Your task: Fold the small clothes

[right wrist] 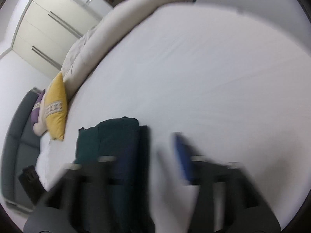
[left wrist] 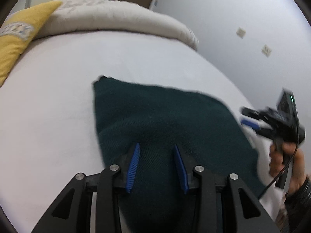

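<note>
- A dark green knitted garment (left wrist: pixel 165 120) lies on the white bed sheet (left wrist: pixel 58 97), spread toward 12 o'clock from the left gripper (left wrist: pixel 156 145).
- That gripper's blue pads (left wrist: pixel 134 165) stand apart over the knit, with fabric between them but not pinched.
- At 3 o'clock the right gripper (left wrist: pixel 250 119), held in a hand (left wrist: pixel 285 161), is beside the garment's edge; its fingers look spread, with nothing between them.
- A yellow cushion (left wrist: pixel 17 36) and a beige duvet (left wrist: pixel 108 17) rest at 11 o'clock.
</note>
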A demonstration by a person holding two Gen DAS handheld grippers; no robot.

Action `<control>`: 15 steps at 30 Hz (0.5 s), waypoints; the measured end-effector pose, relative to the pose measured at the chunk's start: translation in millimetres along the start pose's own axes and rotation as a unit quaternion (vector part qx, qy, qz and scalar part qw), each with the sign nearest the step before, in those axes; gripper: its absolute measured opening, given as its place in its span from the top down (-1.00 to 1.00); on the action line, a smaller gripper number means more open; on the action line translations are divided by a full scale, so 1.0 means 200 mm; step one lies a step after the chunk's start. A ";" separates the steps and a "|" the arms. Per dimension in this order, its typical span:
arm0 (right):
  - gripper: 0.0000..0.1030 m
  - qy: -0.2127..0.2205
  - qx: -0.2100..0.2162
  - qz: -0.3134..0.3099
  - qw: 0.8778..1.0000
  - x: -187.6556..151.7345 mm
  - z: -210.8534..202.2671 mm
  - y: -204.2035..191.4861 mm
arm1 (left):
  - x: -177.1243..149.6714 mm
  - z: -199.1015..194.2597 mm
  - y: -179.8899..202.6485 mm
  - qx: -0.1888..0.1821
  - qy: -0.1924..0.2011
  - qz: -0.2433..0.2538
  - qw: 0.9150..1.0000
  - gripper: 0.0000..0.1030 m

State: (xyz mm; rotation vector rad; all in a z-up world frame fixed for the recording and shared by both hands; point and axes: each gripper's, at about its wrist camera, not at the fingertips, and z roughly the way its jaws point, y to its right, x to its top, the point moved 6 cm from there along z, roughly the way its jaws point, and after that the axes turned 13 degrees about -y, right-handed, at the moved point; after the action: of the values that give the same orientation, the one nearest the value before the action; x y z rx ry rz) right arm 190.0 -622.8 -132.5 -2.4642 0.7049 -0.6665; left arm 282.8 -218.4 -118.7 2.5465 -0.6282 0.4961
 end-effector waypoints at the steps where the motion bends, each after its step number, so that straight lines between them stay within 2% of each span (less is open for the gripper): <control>1: -0.40 0.004 0.010 -0.008 1.000 -0.03 -0.05 -0.02 | -0.01 -0.07 -0.02 -0.001 0.016 -0.016 1.000 0.06; 2: -0.40 -0.004 0.023 -0.021 1.000 -0.05 -0.10 -0.03 | -0.01 -0.12 -0.04 -0.001 0.029 -0.030 0.999 -0.04; 3: -0.40 -0.027 0.037 -0.039 0.998 -0.10 -0.11 -0.07 | -0.02 -0.16 -0.07 -0.003 0.044 -0.049 0.998 -0.22; 4: -0.40 -0.049 0.048 -0.049 0.996 -0.14 -0.10 -0.08 | -0.04 -0.19 -0.11 -0.008 0.048 -0.066 0.997 -0.30; 6: -0.40 -0.092 0.059 -0.050 0.993 -0.21 -0.05 -0.10 | -0.06 -0.16 -0.16 -0.006 0.024 -0.088 0.996 -0.30; 8: -0.39 -0.131 0.058 -0.036 0.989 -0.26 0.09 -0.16 | -0.09 -0.11 -0.20 -0.008 0.005 -0.100 0.995 -0.30; 11: -0.37 -0.138 0.065 -0.028 0.988 -0.30 0.18 -0.16 | -0.11 0.00 -0.17 -0.028 -0.032 -0.103 0.994 -0.31; 14: -0.17 -0.158 0.075 -0.046 0.983 -0.33 0.29 -0.25 | -0.09 0.10 -0.15 -0.039 -0.056 -0.092 0.993 -0.35; 15: -0.04 -0.164 0.071 -0.049 0.983 -0.32 0.32 -0.26 | -0.07 0.12 -0.15 -0.046 -0.060 -0.098 0.992 -0.33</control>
State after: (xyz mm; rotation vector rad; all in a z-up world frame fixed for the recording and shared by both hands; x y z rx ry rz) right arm 196.1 -525.7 -172.6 -2.4069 0.3975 -0.3181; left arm 292.0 -201.3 -155.0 2.5304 -0.4257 0.2423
